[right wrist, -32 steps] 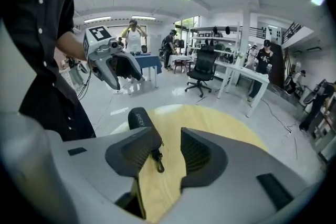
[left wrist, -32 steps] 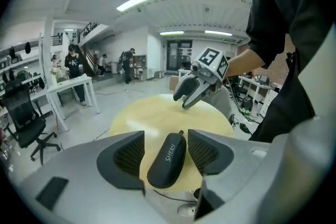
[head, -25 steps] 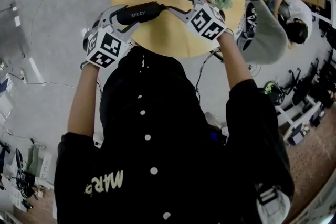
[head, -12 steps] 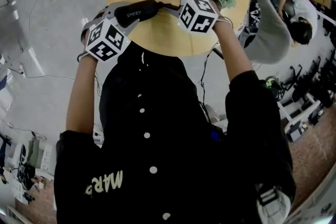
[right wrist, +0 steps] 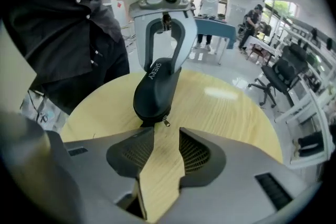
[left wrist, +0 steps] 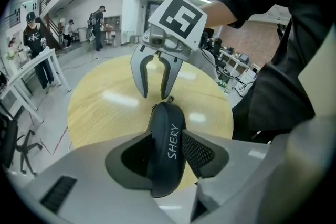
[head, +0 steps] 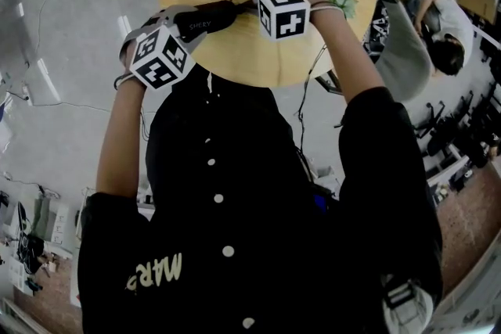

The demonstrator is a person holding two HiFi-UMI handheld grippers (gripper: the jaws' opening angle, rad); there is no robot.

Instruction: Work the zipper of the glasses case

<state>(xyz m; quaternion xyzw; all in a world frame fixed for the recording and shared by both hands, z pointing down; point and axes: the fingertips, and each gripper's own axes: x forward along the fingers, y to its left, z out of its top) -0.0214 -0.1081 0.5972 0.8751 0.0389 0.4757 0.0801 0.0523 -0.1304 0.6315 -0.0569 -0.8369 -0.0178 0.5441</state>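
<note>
Left hand-held gripper [left wrist: 164, 134] is clenched on the glasses case [left wrist: 167, 157], which sits wedged lengthwise between its pads; its jaws have just been closing in on the case. The right hand-held gripper [right wrist: 167, 132] is released. Its jaws have just been narrowing, yet only bare worktop [right wrist: 157, 176] shows between them, and their tips stand just short of the zipper pull [right wrist: 166, 123] hanging off the case's free end.

Against a second ago, both hand-held grippers sit lower and closer to the case. The right one has rolled: its marker cube [head: 282, 9] was then seen cornerwise and now shows one face almost squarely. Its jaws, then spread off to the side of the case's free end, now come down over that end. The case slants down from the left grip, its free end at or just above the round wooden worktop — which of the two I cannot tell. The small green plant [head: 342, 0] beyond the case is now partly hidden by the right wrist.

White capitals along the case's black shell read SHERY. Pale lettering on the person's black shirt [head: 235, 207] is too warped to read.
</note>
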